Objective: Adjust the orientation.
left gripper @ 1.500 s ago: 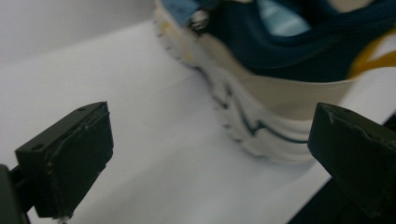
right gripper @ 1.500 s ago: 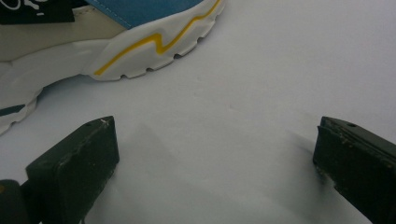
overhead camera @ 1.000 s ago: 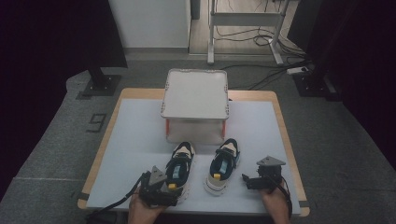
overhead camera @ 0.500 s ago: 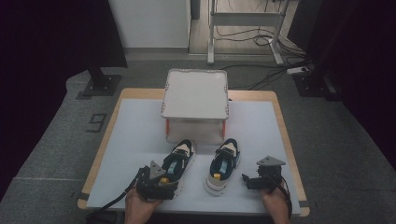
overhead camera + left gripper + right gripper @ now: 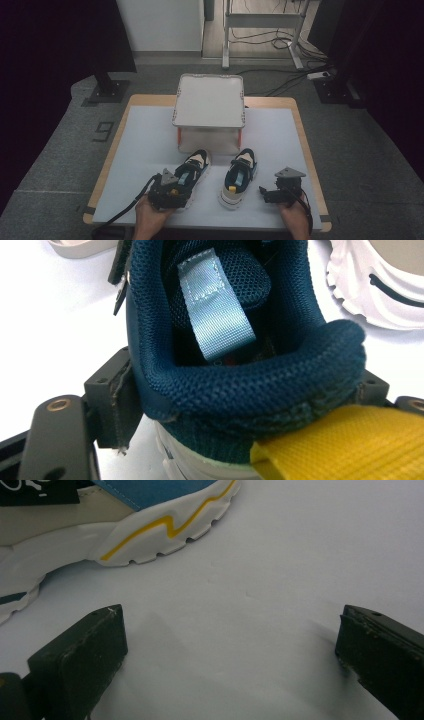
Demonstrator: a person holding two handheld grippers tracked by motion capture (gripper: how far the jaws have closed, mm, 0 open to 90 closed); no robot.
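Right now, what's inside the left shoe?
Inside the left shoe: a light blue tongue loop over dark mesh lining. The insole and toe area are hidden by the tongue and collar.

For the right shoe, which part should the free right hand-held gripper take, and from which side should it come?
Probably the padded heel collar, approached from the person's side. The right shoe stands upright, heel toward the person, toe toward the box. The right hand-held gripper, open, sits beside it on the table. The left hand-held gripper holds the left shoe that way.

Grey carpet floor [image 5: 60,165], dark curtains [image 5: 50,40], cables [image 5: 280,42].
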